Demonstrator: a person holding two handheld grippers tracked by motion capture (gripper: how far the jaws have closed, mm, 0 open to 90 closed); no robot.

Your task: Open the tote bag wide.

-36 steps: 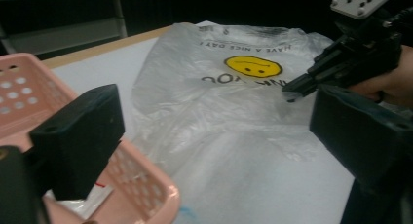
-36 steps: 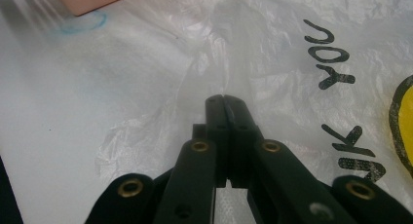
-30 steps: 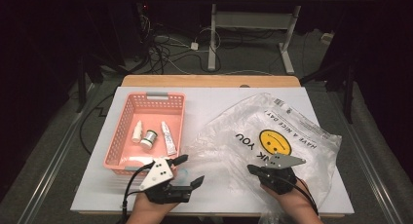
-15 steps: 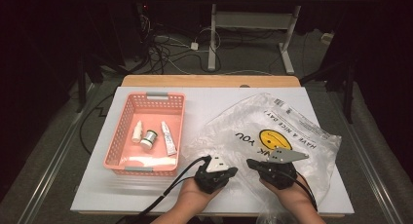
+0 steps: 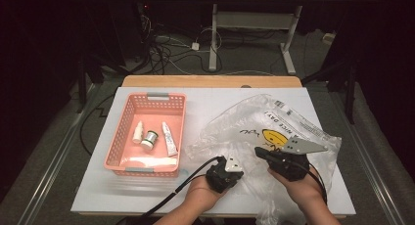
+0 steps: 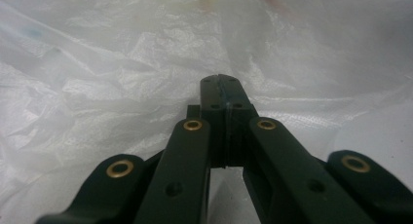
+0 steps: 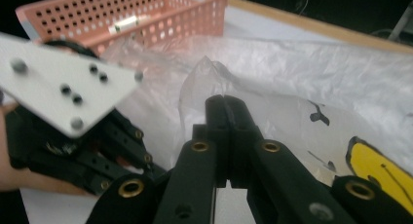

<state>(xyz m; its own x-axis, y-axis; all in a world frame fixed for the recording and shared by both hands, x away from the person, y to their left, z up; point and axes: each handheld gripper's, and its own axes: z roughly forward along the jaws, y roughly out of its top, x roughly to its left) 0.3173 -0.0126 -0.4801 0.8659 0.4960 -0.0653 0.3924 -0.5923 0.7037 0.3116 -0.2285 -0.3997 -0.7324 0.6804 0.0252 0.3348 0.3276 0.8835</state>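
A crumpled clear plastic bag (image 5: 274,122) with a yellow smiley face lies on the right half of the white table. My left gripper (image 5: 236,167) sits at the bag's near left edge. In the left gripper view its jaws (image 6: 221,83) are pressed together with the bag's film (image 6: 122,63) at their tips. My right gripper (image 5: 259,152) points left over the bag's near part. Its jaws (image 7: 224,101) are shut, and a peaked fold of the bag (image 7: 207,70) rises right at their tips. The left gripper's grey plate (image 7: 63,87) is close by at the left.
A pink mesh basket (image 5: 147,96) stands on the left of the table (image 5: 122,195). It holds a small white bottle (image 5: 137,132), a round tin (image 5: 149,138), a tube (image 5: 169,138) and a long white item. Its wall (image 7: 146,14) lies beyond the bag. Cables cover the floor behind the table.
The left gripper was open beside the basket's near corner. It has moved right to the bag's edge and shut. The right gripper has stayed over the bag, shifting slightly.
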